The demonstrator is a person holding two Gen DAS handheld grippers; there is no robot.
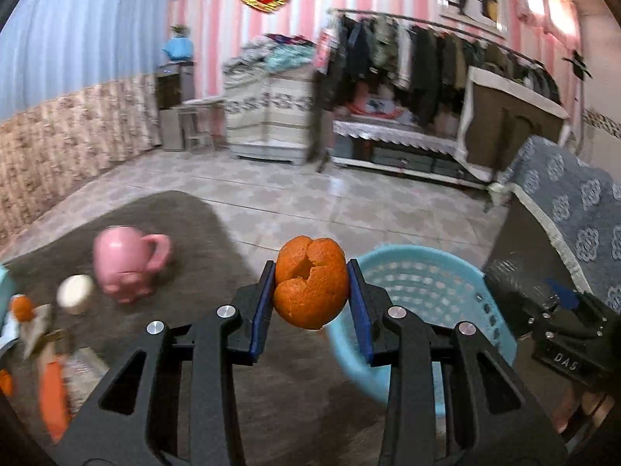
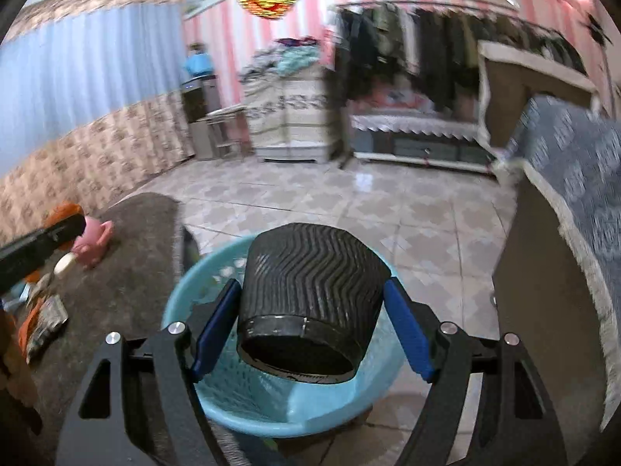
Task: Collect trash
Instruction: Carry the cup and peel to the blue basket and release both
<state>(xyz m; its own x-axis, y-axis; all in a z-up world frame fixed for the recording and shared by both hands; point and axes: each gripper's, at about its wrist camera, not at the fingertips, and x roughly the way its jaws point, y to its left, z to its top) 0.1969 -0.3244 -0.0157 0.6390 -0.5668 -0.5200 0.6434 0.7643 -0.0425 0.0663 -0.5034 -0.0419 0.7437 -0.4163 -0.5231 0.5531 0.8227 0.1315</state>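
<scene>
Clearly, the left hand-held gripper pinches a hollow orange peel and the right hand-held gripper clamps a ribbed black paper cup, both poised over the pale blue plastic basket just beyond, probably for dropping trash in.

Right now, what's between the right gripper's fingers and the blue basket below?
A black ribbed cup, clamped in the right gripper, hangs over the blue basket; nothing else shows between. Right wrist view.
</scene>
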